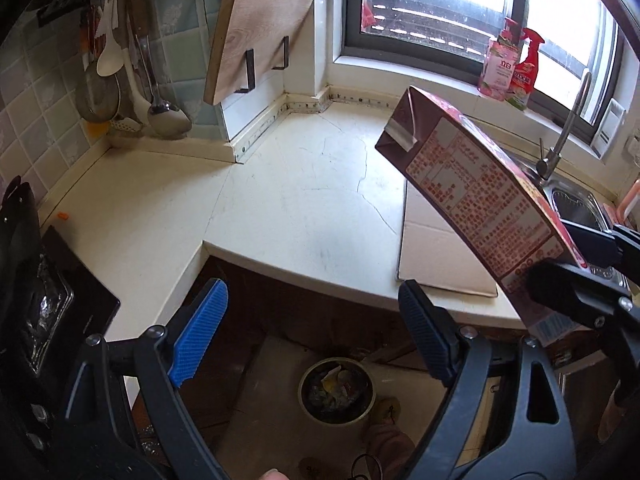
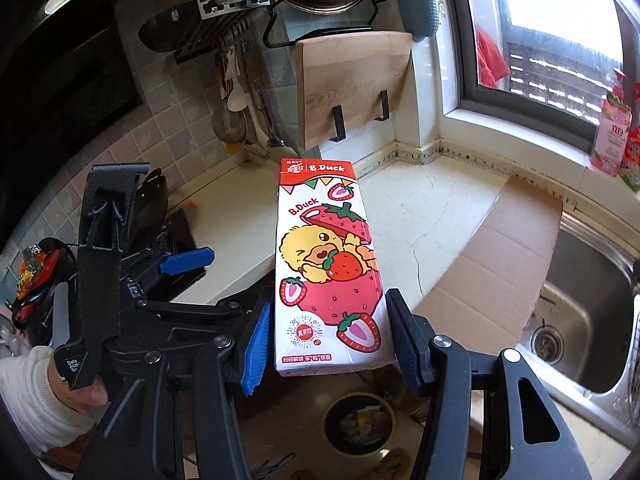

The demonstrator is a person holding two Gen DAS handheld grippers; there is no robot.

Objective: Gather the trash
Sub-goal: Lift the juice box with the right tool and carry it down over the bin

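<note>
A tall strawberry drink carton [image 2: 326, 264] with a yellow duck printed on it is clamped near its bottom end between the pads of my right gripper [image 2: 330, 344]. It hangs past the counter's front edge, above the floor. In the left wrist view the same carton [image 1: 472, 184] slants up to the right, held by the right gripper [image 1: 576, 266]. My left gripper [image 1: 312, 320] stands open with nothing between its fingers, just off the counter edge. A round trash bin [image 1: 301, 392] with scraps inside sits on the floor below both grippers, and its rim [image 2: 328, 420] also shows under the carton.
A flat cardboard sheet [image 1: 436, 248] lies on the cream counter [image 1: 300, 184] beside the steel sink [image 2: 592, 312]. A wooden cutting board [image 1: 260, 32] and hanging utensils [image 1: 132, 80] line the back wall. The black stove [image 1: 48, 300] is at left. Bottles [image 1: 512, 64] stand on the window sill.
</note>
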